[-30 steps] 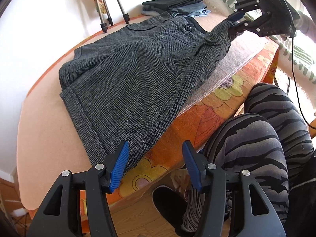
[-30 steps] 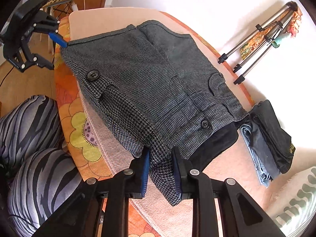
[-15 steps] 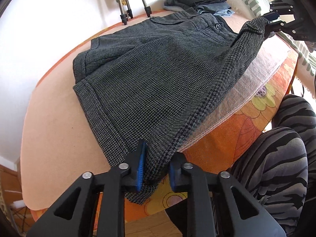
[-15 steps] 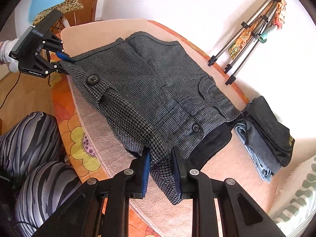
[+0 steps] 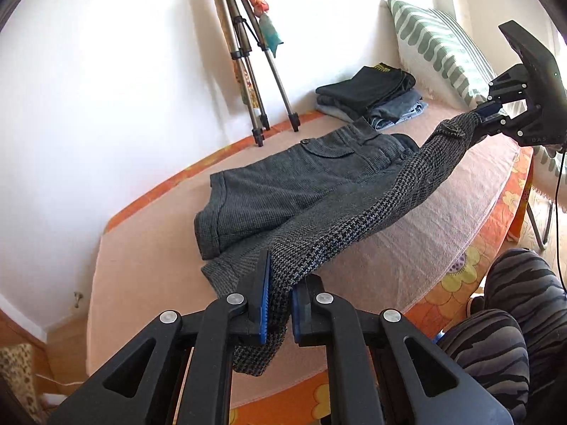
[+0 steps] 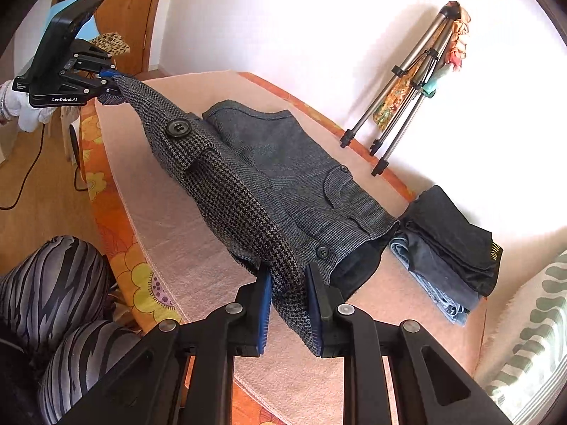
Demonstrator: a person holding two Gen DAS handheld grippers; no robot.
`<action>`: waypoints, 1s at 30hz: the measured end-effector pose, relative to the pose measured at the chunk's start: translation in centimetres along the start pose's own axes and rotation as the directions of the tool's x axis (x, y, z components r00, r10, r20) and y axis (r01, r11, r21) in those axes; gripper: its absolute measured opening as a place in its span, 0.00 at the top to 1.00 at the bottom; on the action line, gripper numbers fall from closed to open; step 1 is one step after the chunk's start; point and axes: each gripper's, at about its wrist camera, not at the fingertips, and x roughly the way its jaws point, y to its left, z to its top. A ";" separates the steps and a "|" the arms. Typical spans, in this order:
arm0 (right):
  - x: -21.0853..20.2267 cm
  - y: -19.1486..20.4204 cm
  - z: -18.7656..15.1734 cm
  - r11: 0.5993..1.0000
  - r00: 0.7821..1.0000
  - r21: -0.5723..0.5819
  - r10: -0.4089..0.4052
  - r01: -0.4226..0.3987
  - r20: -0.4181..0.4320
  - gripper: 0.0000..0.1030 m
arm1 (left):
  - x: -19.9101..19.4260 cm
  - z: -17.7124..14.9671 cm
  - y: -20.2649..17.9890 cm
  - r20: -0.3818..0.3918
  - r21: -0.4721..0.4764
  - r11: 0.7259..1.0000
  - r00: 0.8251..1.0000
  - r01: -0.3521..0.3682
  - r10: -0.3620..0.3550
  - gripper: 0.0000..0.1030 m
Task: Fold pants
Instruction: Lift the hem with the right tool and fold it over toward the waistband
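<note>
Grey houndstooth short pants [image 5: 283, 191] lie on the pink-covered table [image 5: 141, 248]. My left gripper [image 5: 280, 301] is shut on the hem corner of the near edge and holds it above the table. My right gripper [image 6: 288, 297] is shut on the waistband corner of that same edge; it also shows in the left wrist view [image 5: 492, 113]. The near edge hangs taut between the two grippers, lifted over the rest of the pants [image 6: 290, 163], which stay flat. The left gripper shows in the right wrist view [image 6: 110, 83].
A stack of folded clothes [image 5: 372, 95] lies at the table's far end, beside a striped pillow [image 5: 436, 46]. A tripod [image 5: 248, 71] leans against the white wall. The person's striped-legged knees [image 5: 506, 318] are by the table's near edge.
My left gripper closed on the hem corner, then both grippers raised the near edge off the table and carried it toward the far side.
</note>
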 end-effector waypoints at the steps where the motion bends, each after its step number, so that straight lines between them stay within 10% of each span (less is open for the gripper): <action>1: -0.1 -0.4 0.4 1.000 1.000 0.005 -0.011 0.011 0.009 0.83 | 0.2 0.8 0.3 0.011 0.012 1.000 1.000 -0.010 0.010 0.92; 15: 1.5 -9.3 8.4 0.990 0.987 0.065 -0.128 0.123 0.094 0.85 | 4.9 11.6 5.3 0.097 0.147 0.982 0.990 -0.120 0.106 0.92; 30: 18.5 -17.4 9.8 0.980 0.989 0.166 -0.089 0.107 -0.116 0.85 | 24.0 15.6 8.2 -0.139 0.186 0.981 0.987 -0.051 0.078 0.92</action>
